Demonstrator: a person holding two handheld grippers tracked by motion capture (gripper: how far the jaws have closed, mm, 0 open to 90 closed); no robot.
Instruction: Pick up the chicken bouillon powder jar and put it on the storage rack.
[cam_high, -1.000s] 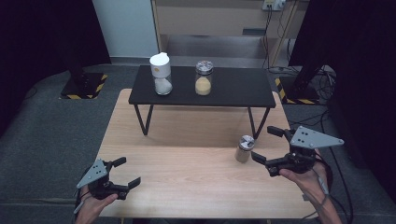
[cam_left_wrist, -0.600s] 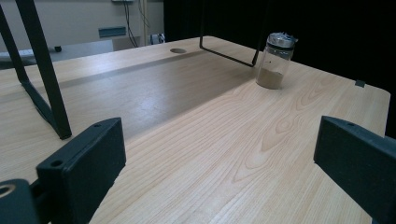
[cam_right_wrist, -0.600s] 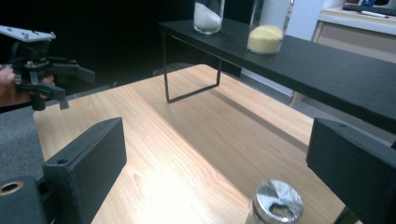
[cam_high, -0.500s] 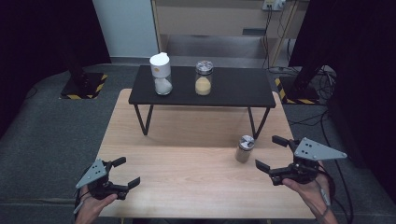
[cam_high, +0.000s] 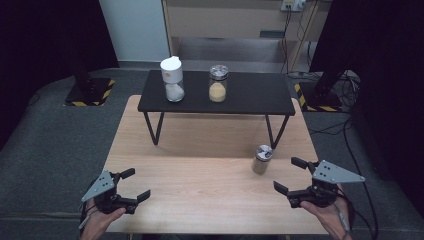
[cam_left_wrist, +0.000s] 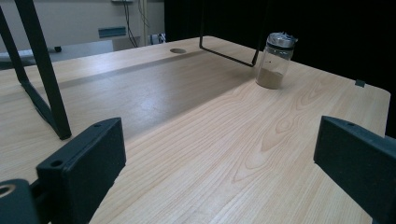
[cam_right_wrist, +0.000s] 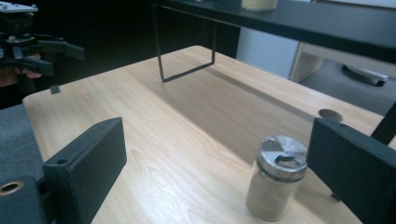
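**Open jaws flanking a small glass shaker on a pale wood table**

The left gripper (cam_high: 131, 186) is hovering over the table's (cam_high: 200, 200) near left corner, its blocky matte-black jaws standing wide apart and holding nothing. The table is showing a smooth, light wood grain. Across its far edge a low black shelf (cam_high: 250, 95) on thin bent-wire legs is carrying two jars: a white-capped jar (cam_high: 172, 80) of white powder and, to its right, a clear jar (cam_high: 218, 83) of yellow grains. The shaker (cam_high: 262, 159), a small round glass cylinder with a shiny metal lid and tan powder in its lower part, is standing upright toward the table's right edge, just in front of the shelf's right leg. The right gripper (cam_high: 290, 176) is hanging over the near right corner, jaws spread wide and empty. In the right gripper view the shaker (cam_right_wrist: 276, 184) is sitting ahead of the jaws, close to the right one without touching it.
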